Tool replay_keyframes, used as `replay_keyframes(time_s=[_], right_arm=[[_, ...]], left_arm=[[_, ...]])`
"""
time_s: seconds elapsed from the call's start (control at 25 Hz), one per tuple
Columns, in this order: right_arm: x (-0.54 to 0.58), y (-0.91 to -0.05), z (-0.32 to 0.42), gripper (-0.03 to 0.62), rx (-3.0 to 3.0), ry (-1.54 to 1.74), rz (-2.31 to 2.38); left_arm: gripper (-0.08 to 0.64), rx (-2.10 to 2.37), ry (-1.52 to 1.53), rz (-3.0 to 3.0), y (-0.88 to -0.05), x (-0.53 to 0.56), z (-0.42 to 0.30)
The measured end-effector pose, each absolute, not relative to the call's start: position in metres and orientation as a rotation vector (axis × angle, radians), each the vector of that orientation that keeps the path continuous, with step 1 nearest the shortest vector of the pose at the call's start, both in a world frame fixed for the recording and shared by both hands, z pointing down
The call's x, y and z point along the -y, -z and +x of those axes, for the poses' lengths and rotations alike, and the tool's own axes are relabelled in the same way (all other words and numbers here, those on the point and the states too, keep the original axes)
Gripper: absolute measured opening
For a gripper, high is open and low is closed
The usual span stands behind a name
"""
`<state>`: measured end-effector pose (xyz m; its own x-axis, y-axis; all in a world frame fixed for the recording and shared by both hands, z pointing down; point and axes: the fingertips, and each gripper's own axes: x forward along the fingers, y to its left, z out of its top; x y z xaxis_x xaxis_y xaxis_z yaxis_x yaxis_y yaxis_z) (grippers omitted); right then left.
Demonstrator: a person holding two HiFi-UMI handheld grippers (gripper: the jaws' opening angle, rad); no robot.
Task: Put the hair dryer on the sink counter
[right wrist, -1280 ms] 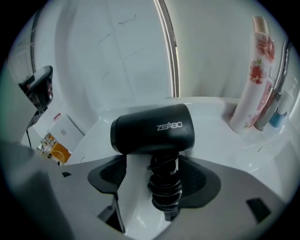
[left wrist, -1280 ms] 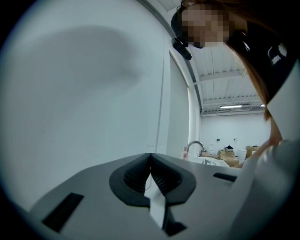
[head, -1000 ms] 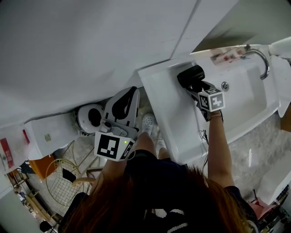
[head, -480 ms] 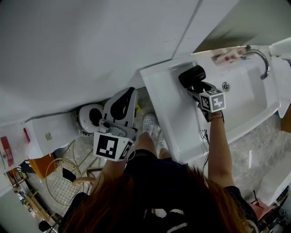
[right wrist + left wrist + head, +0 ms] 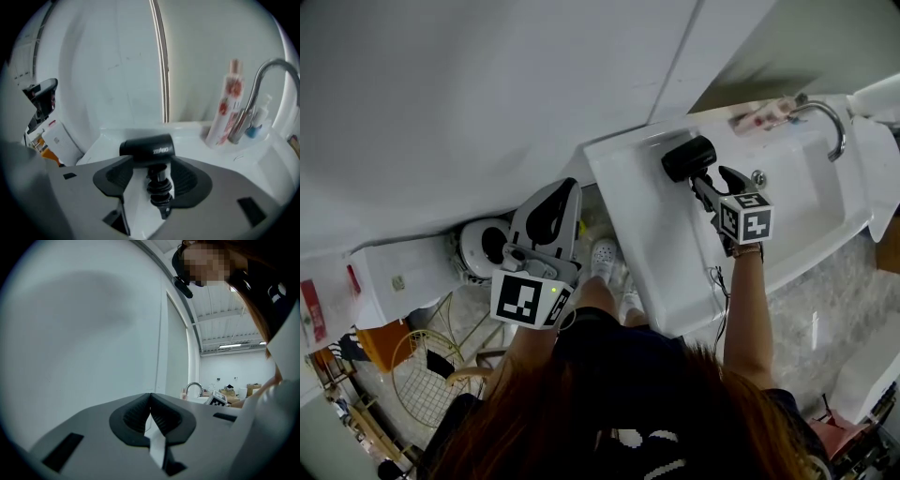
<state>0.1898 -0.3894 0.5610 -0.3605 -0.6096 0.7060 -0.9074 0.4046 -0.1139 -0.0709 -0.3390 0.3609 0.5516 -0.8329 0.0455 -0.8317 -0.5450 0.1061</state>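
Observation:
The black hair dryer point(image 5: 688, 157) lies on the white sink counter point(image 5: 636, 208), to the left of the basin, with its barrel toward the wall. My right gripper point(image 5: 714, 186) is just behind it. In the right gripper view the dryer point(image 5: 147, 149) rests on the counter point(image 5: 108, 140) with its ribbed handle between my right gripper's point(image 5: 155, 165) jaws. Those jaws are closing, and a gap still shows beside the handle. My left gripper point(image 5: 565, 190) hangs shut and empty over the floor left of the sink; its pads point(image 5: 140, 414) meet at the tip.
A curved chrome faucet point(image 5: 831, 120) and a pink-printed bottle point(image 5: 759, 116) stand at the back of the basin point(image 5: 811, 202). A white wall runs along the counter's far edge. Below left are a round white appliance point(image 5: 484, 246) and a gold wire basket point(image 5: 427, 375).
My right gripper has drawn back a little from the hair dryer, toward the person. The dryer stays on the counter. The left gripper has barely moved.

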Motion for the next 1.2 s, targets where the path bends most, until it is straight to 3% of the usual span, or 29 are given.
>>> replay_keyframes(time_s=[0.16,0.28,0.64,1.2], right_arm=[[0.397,-0.487,0.201,0.079,2.184,-0.49,1.53],[0.395,-0.428,0.207,0.017,2.274,-0.377,1.672],[0.35,-0.304,0.209,0.015,2.499,-0.167,1.871],[0.306,-0.253,0.198,0.015,2.544,0.005,1.922]], left_arm=[[0.018,1.44,0.022,2.68,-0.354,0.337,-0.067],[0.018,1.447,0.033,2.695,-0.346,0.336,-0.064],[0.018,1.495,0.07,2.734,-0.316,0.322,-0.059],[0.018,1.554,0.131,2.771,-0.282,0.297,-0.058]])
